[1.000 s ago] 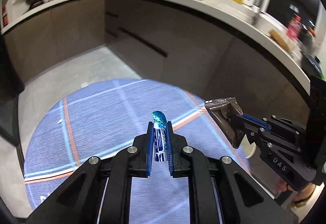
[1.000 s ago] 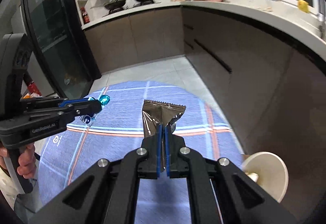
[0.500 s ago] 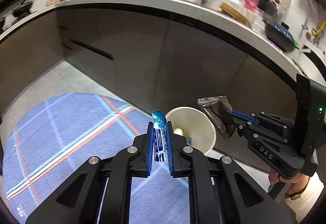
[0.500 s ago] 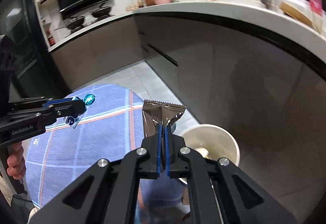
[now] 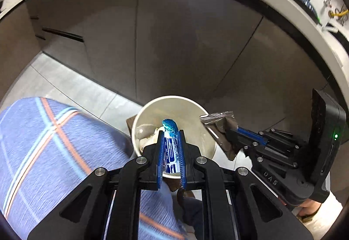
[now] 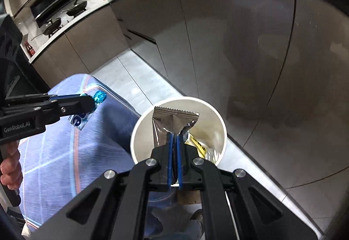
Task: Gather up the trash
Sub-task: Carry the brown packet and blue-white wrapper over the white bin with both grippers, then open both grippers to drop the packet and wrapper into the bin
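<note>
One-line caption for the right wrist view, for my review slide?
Right gripper holds a silver wrapper over the white bin; left gripper grips a blue wrapper nearby.

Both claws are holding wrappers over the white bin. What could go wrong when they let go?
1. The silver wrapper is light and flat; it may flutter past the bin rim onto the floor.
2. The blue wrapper sits deep between the left gripper pads and may cling when they open.
3. The right gripper is close beside the left one; they could bump over the small bin.
</note>
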Action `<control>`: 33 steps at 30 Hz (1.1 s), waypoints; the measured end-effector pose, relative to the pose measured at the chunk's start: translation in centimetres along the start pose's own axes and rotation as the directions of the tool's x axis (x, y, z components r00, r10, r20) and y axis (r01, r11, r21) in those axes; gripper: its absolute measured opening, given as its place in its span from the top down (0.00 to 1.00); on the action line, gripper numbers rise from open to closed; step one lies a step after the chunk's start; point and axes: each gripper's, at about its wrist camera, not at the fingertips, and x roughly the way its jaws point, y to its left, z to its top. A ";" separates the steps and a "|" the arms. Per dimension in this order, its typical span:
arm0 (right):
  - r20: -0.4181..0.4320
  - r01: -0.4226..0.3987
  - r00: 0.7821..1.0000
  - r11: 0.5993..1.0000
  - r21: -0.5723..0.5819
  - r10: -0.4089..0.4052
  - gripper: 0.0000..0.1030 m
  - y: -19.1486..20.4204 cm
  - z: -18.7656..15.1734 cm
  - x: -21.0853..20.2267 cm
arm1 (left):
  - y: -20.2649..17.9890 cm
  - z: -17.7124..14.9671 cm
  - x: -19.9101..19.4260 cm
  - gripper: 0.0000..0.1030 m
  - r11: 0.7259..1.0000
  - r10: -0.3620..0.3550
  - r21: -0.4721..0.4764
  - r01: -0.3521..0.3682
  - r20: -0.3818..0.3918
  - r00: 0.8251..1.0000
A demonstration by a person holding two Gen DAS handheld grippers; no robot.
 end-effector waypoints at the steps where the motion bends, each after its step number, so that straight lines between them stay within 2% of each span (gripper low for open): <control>1: -0.010 -0.003 1.000 1.000 0.004 0.003 0.95 -0.4 -0.1 0.6 | -0.4 0.3 1.3 0.89 1.000 0.000 0.007 0.001 -0.019 1.000; 9: -0.082 -0.007 0.997 1.000 0.007 0.008 0.94 -2.2 -0.7 5.4 | -0.8 0.3 6.4 0.88 0.999 0.011 0.038 -0.007 -0.101 0.995; 16: -0.107 -0.009 0.994 1.000 -0.024 0.007 0.94 -2.8 -0.7 8.1 | -1.0 0.1 8.3 0.85 0.998 0.036 0.051 -0.030 -0.128 0.991; 19: -0.117 -0.020 0.993 0.999 -0.038 0.016 0.91 -2.6 -0.8 8.9 | -0.9 0.2 8.9 0.71 0.998 0.045 0.042 -0.040 -0.131 0.990; 25: -0.095 -0.019 0.995 0.996 -0.082 0.011 0.78 -2.4 -1.1 9.1 | -0.8 0.6 8.9 0.52 0.998 0.057 0.020 -0.056 -0.109 0.992; 30: -0.075 -0.024 0.997 0.993 -0.118 0.015 0.64 -2.7 -1.6 8.4 | -0.3 0.9 8.1 0.43 0.998 0.059 -0.005 -0.060 -0.087 0.994; 33: -0.065 -0.023 0.998 0.992 -0.122 0.015 0.50 -3.1 -2.0 7.7 | -0.4 1.1 7.4 0.34 0.997 0.071 -0.013 -0.072 -0.066 0.995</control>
